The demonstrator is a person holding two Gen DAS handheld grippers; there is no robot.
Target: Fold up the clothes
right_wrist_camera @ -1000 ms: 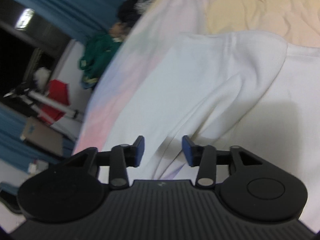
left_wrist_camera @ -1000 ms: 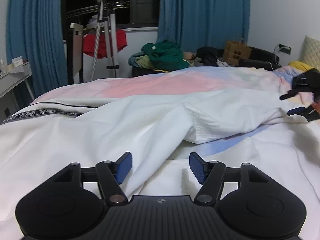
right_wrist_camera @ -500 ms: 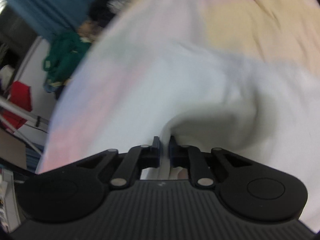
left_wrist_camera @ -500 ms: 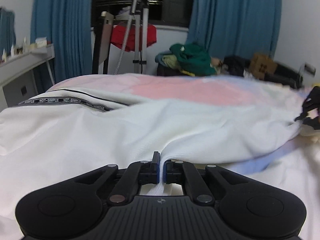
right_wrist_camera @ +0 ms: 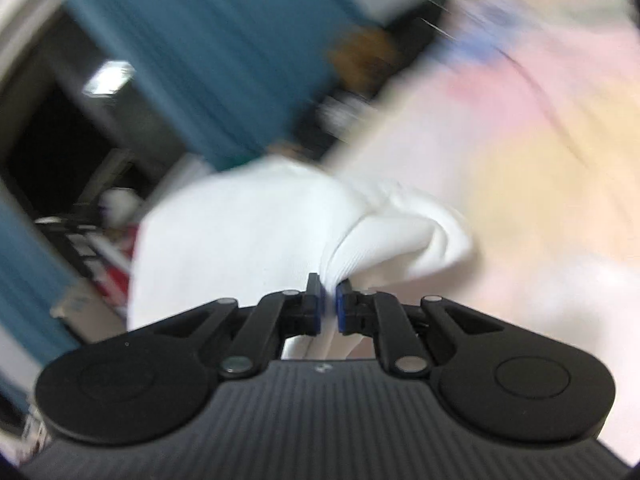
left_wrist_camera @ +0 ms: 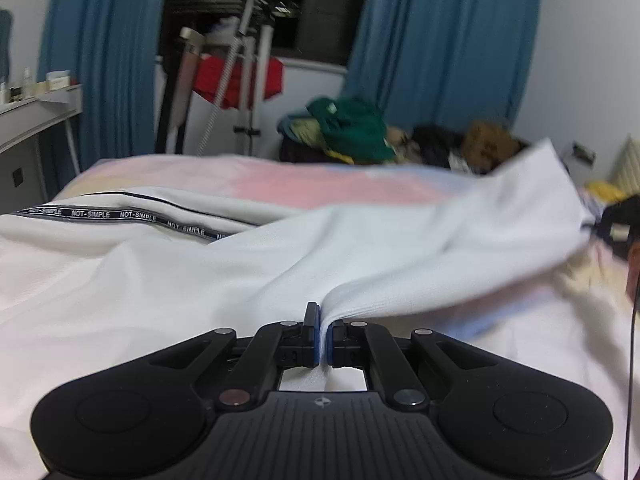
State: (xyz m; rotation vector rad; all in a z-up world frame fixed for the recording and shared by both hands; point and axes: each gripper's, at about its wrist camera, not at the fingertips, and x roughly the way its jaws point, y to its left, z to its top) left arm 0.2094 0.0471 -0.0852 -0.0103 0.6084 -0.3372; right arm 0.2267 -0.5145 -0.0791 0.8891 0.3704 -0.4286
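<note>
White garment — pinched between both grippers' jaws (lifted edge).

Left gripper and right gripper both seemingly clamped, angled downward

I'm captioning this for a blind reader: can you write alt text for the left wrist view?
Black tongs pinch a fold of a white garment spread over a bed. At the right edge, the other tongs lift its far side. Behind are blue curtains and a clothes pile.
</note>
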